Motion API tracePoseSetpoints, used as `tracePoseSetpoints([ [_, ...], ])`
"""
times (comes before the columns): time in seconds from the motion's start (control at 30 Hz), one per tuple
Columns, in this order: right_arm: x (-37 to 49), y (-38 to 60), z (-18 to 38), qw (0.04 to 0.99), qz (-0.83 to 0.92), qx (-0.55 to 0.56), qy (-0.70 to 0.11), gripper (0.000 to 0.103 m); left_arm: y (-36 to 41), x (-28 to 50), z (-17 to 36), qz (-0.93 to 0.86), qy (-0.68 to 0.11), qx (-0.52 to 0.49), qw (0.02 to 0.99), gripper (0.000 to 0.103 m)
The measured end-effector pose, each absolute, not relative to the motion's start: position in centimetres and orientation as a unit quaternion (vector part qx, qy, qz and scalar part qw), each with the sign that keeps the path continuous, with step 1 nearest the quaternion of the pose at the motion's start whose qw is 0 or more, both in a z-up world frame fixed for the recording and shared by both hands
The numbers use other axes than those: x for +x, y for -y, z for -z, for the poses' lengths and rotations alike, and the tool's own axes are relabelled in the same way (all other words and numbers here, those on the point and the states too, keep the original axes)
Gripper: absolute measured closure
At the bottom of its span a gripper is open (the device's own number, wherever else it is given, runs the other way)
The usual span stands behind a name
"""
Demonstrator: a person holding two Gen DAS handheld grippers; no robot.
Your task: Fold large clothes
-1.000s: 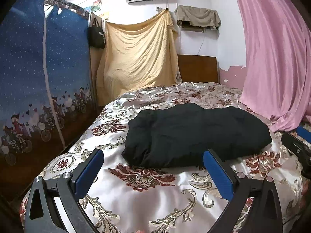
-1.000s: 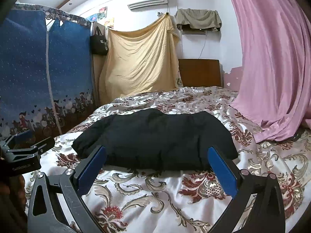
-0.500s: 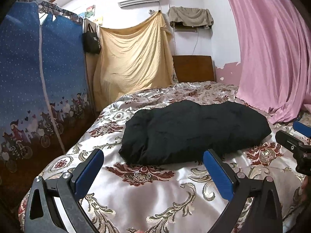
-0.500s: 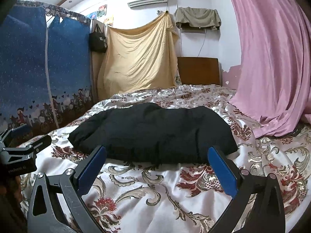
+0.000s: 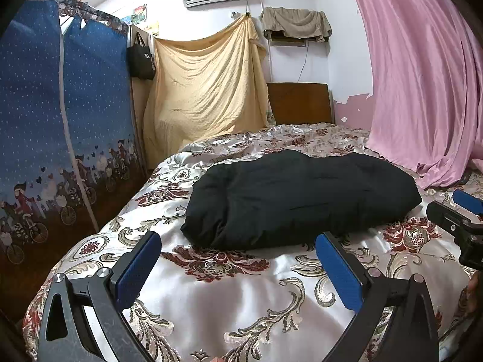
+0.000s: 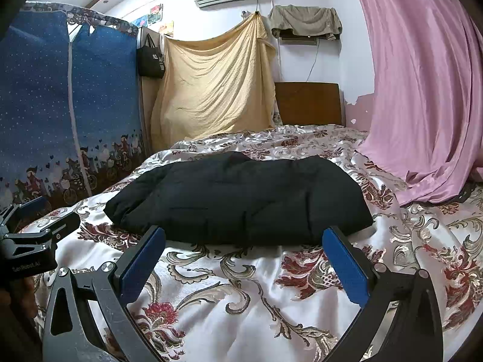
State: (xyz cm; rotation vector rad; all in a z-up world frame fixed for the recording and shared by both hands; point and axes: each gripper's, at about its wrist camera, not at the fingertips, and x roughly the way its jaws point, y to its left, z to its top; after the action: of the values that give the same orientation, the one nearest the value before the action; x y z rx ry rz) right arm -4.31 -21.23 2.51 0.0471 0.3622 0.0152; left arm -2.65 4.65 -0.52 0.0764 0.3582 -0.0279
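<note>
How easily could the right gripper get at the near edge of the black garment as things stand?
Probably easily: the right gripper is open and empty, the black garment lies just ahead, and only bare bedspread lies between them.

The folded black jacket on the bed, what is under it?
The black jacket lies on the shiny flowered bedspread, which shows all around its edges. The patch of bedspread right beneath it is covered, so anything tucked there cannot be seen.

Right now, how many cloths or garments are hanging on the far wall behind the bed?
2. A yellow sheet hangs left of the headboard, and a khaki garment is draped high above it. The black bag isn't counted. Others may be hidden behind the pink curtain.
</note>
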Motion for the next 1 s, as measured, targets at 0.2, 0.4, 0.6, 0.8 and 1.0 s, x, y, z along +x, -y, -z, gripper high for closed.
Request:
tracePoseSetpoints([
  [0.2, -4.33, 21.22, -2.36, 0.984, -0.007, 0.023, -0.179, 0.001, -4.66, -2.65, 0.53, 0.013, -0.178, 0.038, 0.983, 0.0],
  [0.4, -4.32, 21.23, -2.39, 0.984, -0.007, 0.023, -0.179, 0.001, -4.62, -2.66, 0.55, 0.013, -0.176, 0.038, 0.984, 0.0],
  [0.6, -4.32, 21.27, -2.34, 0.983, -0.007, 0.023, -0.18, 0.001, -4.61, -2.67, 0.56, 0.014, -0.175, 0.039, 0.984, 0.0],
  [0.8, -4.35, 21.31, -2.31, 0.984, -0.007, 0.024, -0.179, 0.001, -4.5, -2.6, 0.48, 0.013, -0.174, 0.039, 0.984, 0.0],
  [1.0, -4.29, 21.3, -2.34, 0.984, -0.007, 0.023, -0.179, 0.001, -4.44, -2.65, 0.52, 0.012, -0.173, 0.04, 0.984, 0.0],
])
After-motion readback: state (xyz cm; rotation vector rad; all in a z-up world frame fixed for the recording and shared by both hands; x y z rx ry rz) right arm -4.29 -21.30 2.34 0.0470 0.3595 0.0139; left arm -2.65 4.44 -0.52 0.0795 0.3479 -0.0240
